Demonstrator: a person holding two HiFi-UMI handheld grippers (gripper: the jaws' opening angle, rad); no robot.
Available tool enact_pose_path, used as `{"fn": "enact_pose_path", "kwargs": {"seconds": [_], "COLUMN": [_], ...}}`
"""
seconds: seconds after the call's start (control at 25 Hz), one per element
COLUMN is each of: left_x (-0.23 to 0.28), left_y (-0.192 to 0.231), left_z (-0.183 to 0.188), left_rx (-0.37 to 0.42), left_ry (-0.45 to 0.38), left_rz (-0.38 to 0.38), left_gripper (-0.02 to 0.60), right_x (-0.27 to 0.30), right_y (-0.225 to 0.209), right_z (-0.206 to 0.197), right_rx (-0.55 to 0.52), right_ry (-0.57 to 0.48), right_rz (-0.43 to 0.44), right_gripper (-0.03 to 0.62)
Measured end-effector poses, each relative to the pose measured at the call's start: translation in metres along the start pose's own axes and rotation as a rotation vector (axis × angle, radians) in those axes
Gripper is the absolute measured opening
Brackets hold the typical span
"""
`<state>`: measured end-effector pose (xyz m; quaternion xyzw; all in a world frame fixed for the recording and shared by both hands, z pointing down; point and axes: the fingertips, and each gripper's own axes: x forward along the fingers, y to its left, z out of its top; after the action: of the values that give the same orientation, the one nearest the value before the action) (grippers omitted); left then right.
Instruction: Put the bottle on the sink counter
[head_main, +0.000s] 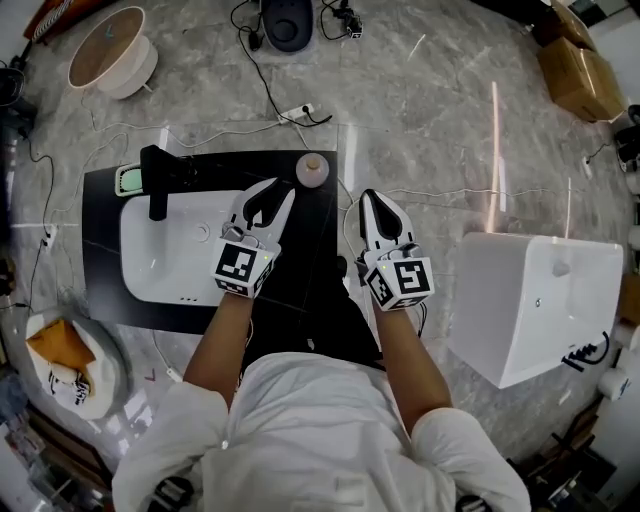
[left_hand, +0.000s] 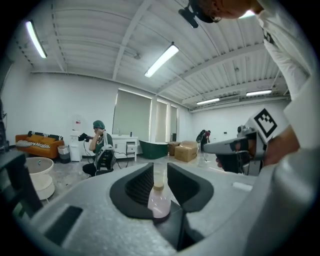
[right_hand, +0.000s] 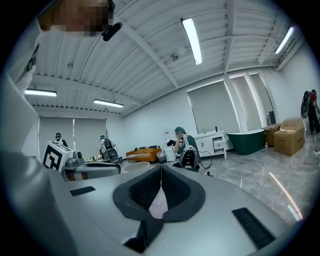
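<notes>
A small pale-pink bottle with a tan cap stands upright on the far right corner of the black sink counter. My left gripper hovers over the counter just short of the bottle, apart from it. In the left gripper view the bottle shows through the gap between the open jaws of the left gripper, with the pads clear of it. My right gripper hangs at the counter's right edge; in the right gripper view its tips meet, with nothing held.
The white basin and black faucet fill the counter's left part, with a green soap dish behind. A white tub stands to the right, cardboard boxes at the far right, cables and a power strip beyond the counter.
</notes>
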<state>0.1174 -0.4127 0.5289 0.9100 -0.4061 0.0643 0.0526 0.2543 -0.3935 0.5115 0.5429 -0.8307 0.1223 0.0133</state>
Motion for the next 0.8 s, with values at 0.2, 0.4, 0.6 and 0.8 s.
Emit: {"fn": "enact_pose_path", "kwargs": {"seconds": [0.2, 0.4, 0.6, 0.8], "left_x": [-0.069, -0.134, -0.192, -0.227], "left_y": [0.008, 0.016, 0.002, -0.008], "left_z": [0.044, 0.065, 0.067, 0.067], "left_rx": [-0.037, -0.042, -0.047, -0.053], "left_ry": [-0.084, -0.127, -0.130, -0.129], "left_rz": [0.009, 0.002, -0.037, -0.072], "left_gripper": [0.061, 0.032, 0.018, 0.017], "right_x": [-0.026, -0.053, -0.089, -0.110], "right_y": [0.046, 0.098, 0.152, 0.190], "right_z": [0.031, 0.052, 0.057, 0.057], "right_rx": [-0.035, -0.068, -0.088, -0.088], "right_ry": [-0.050, -0.099, -0.116, -0.119], "right_rz": [-0.037, -0.058, -0.054, -0.039], "right_gripper": [0.015, 0.015, 0.015, 0.015]}}
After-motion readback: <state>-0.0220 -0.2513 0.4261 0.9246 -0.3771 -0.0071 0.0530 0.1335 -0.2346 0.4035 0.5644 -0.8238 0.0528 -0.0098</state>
